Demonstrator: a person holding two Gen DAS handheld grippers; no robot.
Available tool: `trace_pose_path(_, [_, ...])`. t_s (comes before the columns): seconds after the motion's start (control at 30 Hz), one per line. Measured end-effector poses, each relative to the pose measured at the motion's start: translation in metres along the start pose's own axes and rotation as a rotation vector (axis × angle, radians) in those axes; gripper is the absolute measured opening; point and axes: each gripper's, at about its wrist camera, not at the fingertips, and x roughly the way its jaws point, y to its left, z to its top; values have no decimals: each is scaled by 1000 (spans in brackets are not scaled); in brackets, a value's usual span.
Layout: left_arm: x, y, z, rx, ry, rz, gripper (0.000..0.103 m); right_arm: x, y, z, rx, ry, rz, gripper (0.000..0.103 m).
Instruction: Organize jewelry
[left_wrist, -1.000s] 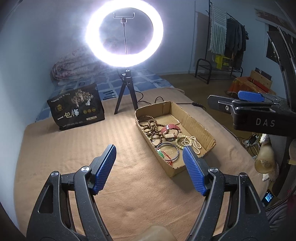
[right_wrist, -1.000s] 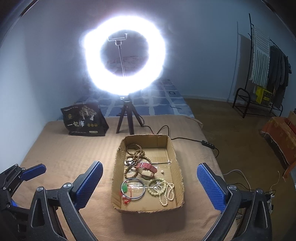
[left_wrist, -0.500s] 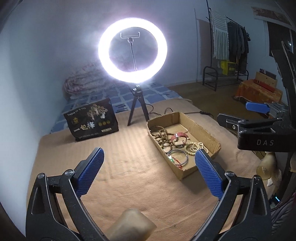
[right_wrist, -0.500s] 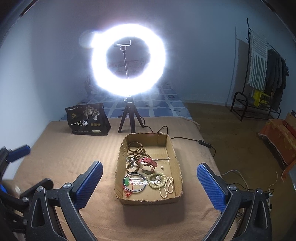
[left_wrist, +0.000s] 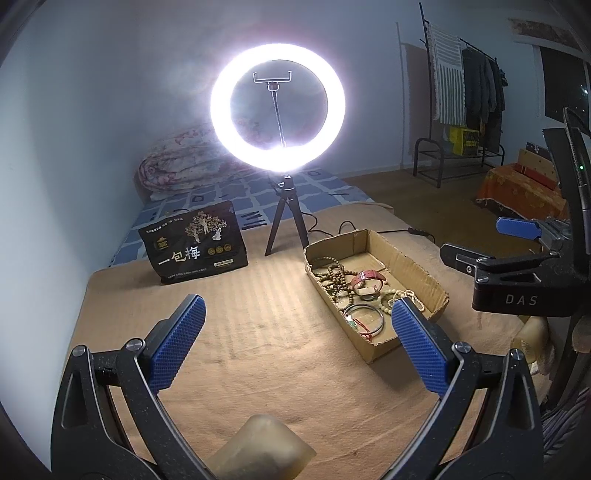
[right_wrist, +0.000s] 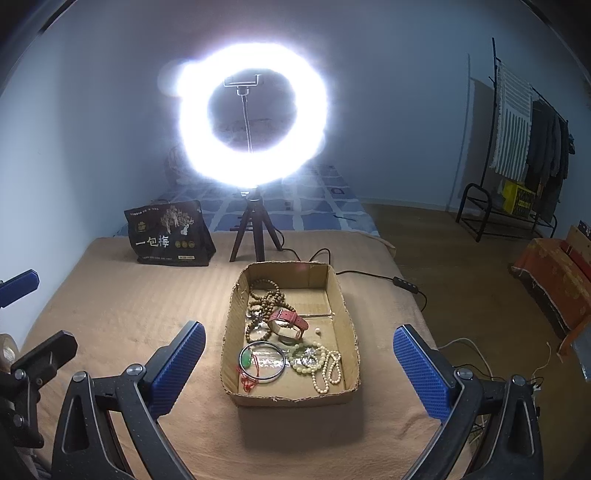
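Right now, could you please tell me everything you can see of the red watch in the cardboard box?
The red watch lies near the middle of the open cardboard box. Its strap looks like red leather with pale stitching, curled into a loop, and the pale case sits tilted on its near side. It rests on the brown wooden beads, with the green bead strand just in front. Neither gripper touches it.

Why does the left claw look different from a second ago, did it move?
Yes. The left gripper has just been opening wider, with nothing between its pads, and it pulled back from the cardboard box, which now looks smaller and farther away.
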Motion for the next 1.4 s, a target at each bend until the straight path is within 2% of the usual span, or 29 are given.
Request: trace_pose_path(1.4, [-3,-4,2,-8,-8,-2,102,4,-3,-5,-10,21,-4,103])
